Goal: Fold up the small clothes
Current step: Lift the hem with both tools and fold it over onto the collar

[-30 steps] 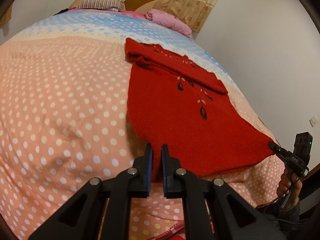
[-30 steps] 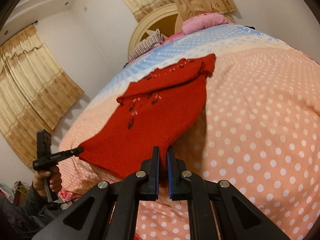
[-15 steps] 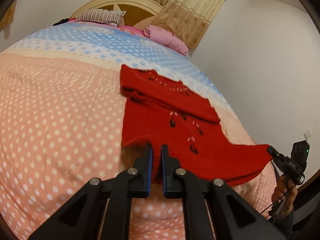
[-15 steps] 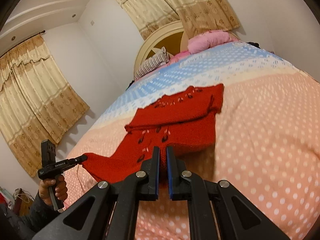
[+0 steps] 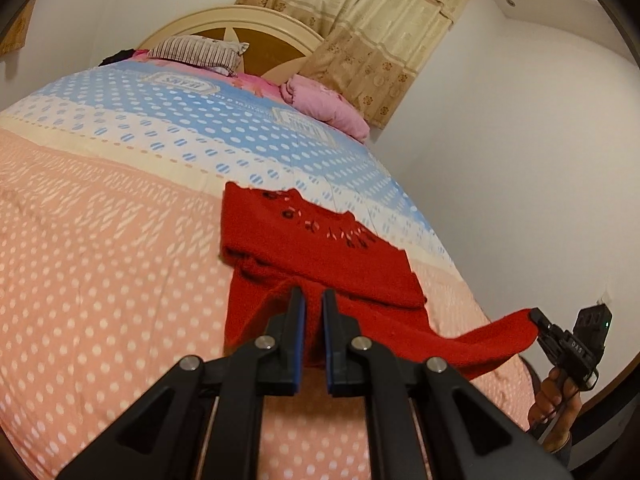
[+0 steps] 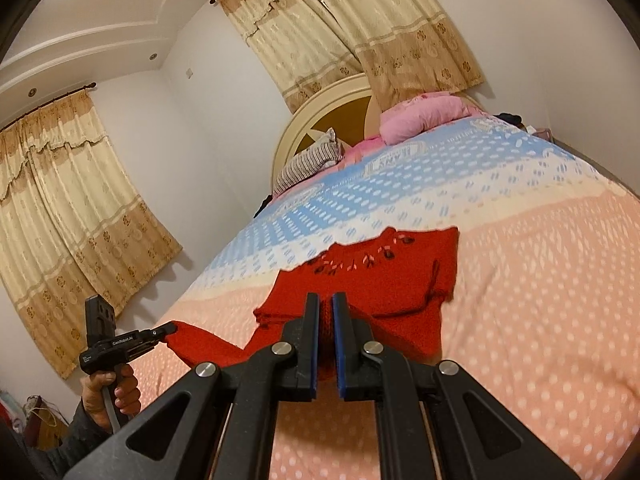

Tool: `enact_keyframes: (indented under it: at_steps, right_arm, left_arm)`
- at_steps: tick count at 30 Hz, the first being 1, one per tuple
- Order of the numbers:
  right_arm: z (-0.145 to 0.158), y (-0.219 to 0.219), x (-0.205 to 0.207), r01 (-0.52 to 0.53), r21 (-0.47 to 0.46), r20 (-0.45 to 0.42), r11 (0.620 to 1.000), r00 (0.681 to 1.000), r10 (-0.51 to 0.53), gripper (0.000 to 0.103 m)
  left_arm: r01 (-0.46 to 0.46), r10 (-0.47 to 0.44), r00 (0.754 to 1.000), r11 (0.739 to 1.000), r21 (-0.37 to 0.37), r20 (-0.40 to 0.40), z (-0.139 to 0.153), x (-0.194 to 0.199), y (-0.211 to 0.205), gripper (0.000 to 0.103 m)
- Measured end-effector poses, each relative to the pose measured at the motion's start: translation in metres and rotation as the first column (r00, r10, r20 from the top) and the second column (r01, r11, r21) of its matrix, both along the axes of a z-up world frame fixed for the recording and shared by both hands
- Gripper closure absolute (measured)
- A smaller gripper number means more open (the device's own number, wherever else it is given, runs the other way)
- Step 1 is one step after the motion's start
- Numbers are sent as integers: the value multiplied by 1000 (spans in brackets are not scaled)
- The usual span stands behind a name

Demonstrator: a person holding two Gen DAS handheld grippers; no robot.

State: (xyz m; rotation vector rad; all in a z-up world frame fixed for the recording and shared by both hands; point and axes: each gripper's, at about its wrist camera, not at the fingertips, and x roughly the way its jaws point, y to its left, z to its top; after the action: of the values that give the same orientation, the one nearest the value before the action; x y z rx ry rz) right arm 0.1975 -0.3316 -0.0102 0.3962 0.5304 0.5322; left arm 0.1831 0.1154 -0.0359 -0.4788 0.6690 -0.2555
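I have the left claw (image 5: 313, 322) and the right claw (image 6: 326, 326) each pinching a bottom corner of the red knitted sweater with dark embroidered flowers (image 5: 320, 256), its hem raised over the foot end of the polka-dot bedspread (image 5: 100, 280) while the collar end lies flat toward the headboard side. My worry: the loose knit sags between my two grips, so the hem could land crooked or bunch over the folded sleeves; uneven travel would cause that, or a corner could slip free. Compared with a second ago, the hem has been carried up off the bed and toward the collar, and less body shows.
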Motion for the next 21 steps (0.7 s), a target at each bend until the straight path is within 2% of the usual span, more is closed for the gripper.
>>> enact_keyframes:
  at_steps: [3,8,21]
  right_arm:
    - [8,5,15,6,-10,10,1000,1000,-6,97]
    - [19,12,45,23,-30,14,999,1000,-22,97]
    - [12,21,128,63,-87,-35,994,997,-66,97]
  left_arm:
    - [-17,17,1000,1000,-21,3,6,20,5,95]
    - [-7,7,1000,1000,-11,17,14,43,0,95]
    - [-44,44,999,999,13,3,15,116,6,95]
